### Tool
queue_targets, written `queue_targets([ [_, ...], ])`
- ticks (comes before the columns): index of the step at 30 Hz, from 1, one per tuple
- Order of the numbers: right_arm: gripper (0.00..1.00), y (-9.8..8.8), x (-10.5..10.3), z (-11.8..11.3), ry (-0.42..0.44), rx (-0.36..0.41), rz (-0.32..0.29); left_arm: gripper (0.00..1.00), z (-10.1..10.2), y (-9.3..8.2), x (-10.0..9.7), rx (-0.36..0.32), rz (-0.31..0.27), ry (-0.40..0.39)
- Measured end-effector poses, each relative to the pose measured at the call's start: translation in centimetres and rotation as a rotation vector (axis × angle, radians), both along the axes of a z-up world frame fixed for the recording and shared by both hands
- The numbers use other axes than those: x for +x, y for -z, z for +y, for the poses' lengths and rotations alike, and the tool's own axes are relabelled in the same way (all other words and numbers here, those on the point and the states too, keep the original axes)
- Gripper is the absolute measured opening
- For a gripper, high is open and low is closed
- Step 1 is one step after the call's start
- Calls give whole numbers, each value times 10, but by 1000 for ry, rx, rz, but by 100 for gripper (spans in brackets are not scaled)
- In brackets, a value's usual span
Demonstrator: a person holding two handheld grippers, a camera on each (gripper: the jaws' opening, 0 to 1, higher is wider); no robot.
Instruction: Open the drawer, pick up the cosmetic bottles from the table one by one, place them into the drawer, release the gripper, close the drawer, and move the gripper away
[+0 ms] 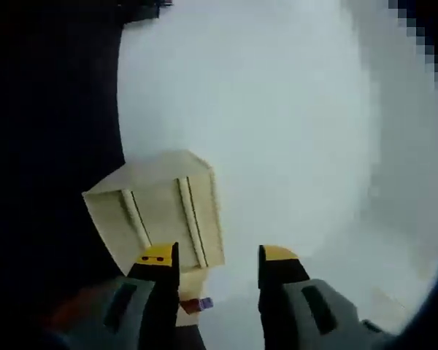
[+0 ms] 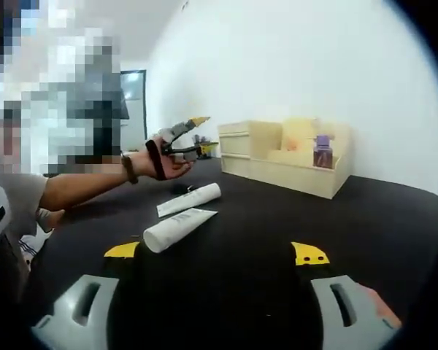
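Cosmetic tubes (image 2: pixel 179 228) are lying on the dark worktop (image 2: pixel 277 219) well short of the wooden organizer (image 2: pixel 285 157). Left claw (image 1: pixel 217 261) is hovering spread at its drawers; hooking a drawer front squarely matters. Right claw (image 2: pixel 217 253) is waiting spread, empty.

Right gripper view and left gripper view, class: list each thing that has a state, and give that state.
Left hand-held gripper: open, holding nothing.
Right hand-held gripper: open, holding nothing.
Drawer: closed.
Two cosmetic tubes: lying flat on the table.
Purple bottle: upright in the wooden organizer.
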State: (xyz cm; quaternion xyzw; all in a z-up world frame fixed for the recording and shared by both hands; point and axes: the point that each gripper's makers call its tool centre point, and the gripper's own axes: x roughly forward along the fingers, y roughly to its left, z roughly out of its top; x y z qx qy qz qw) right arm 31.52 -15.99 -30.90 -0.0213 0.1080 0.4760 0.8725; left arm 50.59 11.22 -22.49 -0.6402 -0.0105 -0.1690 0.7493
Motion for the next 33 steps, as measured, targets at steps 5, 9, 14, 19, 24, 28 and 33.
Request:
queue_targets([
  [5,75,0,-2,2,-3,2,0,35,7,8,8,-109,16,-42],
  [9,75,0,-4,3,-5,1,0,35,16,23,15,-207,70,-80],
  [14,75,1,-6,4,-7,0,-1,35,17,37,18,-234,104,-99],
  [19,75,2,-8,6,-8,-3,-2,35,17,41,15,-235,126,-112],
  [24,75,3,-10,7,-9,-2,0,35,29,43,31,-234,129,-115],
  [28,75,3,-11,7,-10,-2,1,35,28,43,30,-240,127,-135],
  [33,75,4,-10,7,-11,-2,3,33,34,48,44,-269,149,-133],
])
